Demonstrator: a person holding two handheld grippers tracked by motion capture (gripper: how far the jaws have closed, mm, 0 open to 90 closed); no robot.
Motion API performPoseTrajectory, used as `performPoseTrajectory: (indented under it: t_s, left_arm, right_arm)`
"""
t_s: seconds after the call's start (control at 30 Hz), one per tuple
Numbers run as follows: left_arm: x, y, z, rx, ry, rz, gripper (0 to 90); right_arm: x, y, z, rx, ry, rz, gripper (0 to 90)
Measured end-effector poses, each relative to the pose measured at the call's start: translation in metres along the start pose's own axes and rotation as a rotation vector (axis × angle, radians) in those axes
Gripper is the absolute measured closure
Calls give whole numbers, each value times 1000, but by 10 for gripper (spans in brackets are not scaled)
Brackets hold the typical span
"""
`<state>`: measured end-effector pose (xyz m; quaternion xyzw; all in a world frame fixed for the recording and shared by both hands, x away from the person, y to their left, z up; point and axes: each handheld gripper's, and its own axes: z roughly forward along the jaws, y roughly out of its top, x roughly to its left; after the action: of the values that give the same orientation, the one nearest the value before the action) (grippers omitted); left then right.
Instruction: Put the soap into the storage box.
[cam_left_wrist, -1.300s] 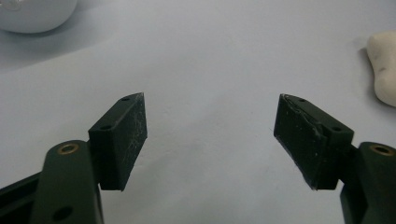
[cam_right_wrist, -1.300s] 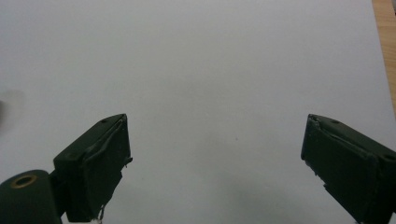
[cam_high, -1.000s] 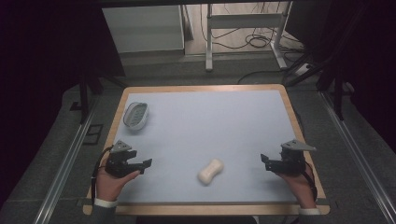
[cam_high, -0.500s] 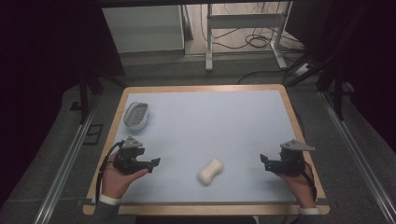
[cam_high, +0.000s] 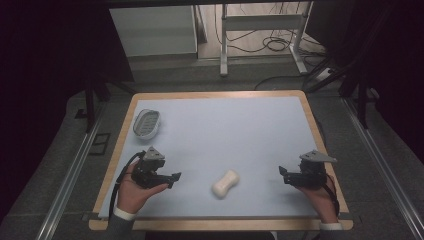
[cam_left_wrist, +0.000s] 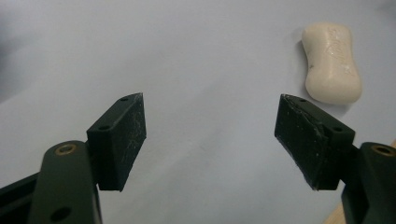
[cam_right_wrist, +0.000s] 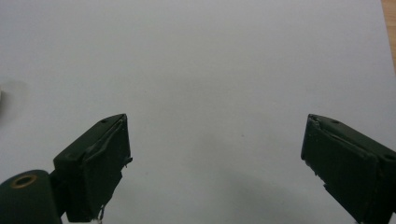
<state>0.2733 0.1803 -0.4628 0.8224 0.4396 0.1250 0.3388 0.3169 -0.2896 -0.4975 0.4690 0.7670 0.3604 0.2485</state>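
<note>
A cream, waisted bar of soap (cam_high: 225, 183) lies on the pale blue table top near the front middle; in the left gripper view the soap (cam_left_wrist: 332, 62) sits ahead and to the right of the jaws. My left gripper (cam_high: 175, 178) is open at the front left, pointing toward the soap, a short gap away. Its jaws (cam_left_wrist: 210, 140) stand wide apart with bare table between them. My right gripper (cam_high: 282, 172) is open at the front right, pointing left, with nothing between its jaws (cam_right_wrist: 215, 163). A small grey soap dish (cam_high: 146, 123) rests at the back left.
The table (cam_high: 225, 125) has a wooden rim (cam_high: 220, 94) all around. Beyond it stand a white cabinet (cam_high: 152, 30) and a metal frame (cam_high: 262, 22) with cables on the floor. Dark stands flank both sides.
My left gripper has moved right and a little forward along the front of the table, closing in on the soap. The right gripper and the soap have stayed put.
</note>
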Motion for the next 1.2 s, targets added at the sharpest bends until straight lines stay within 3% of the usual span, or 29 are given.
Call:
performPoseTrajectory:
  t_s: [1.2]
  left_arm:
    - [-52,26,43,92,-90,108,241]
  right_arm:
    - [4,-1,3,23,-1,-16,80]
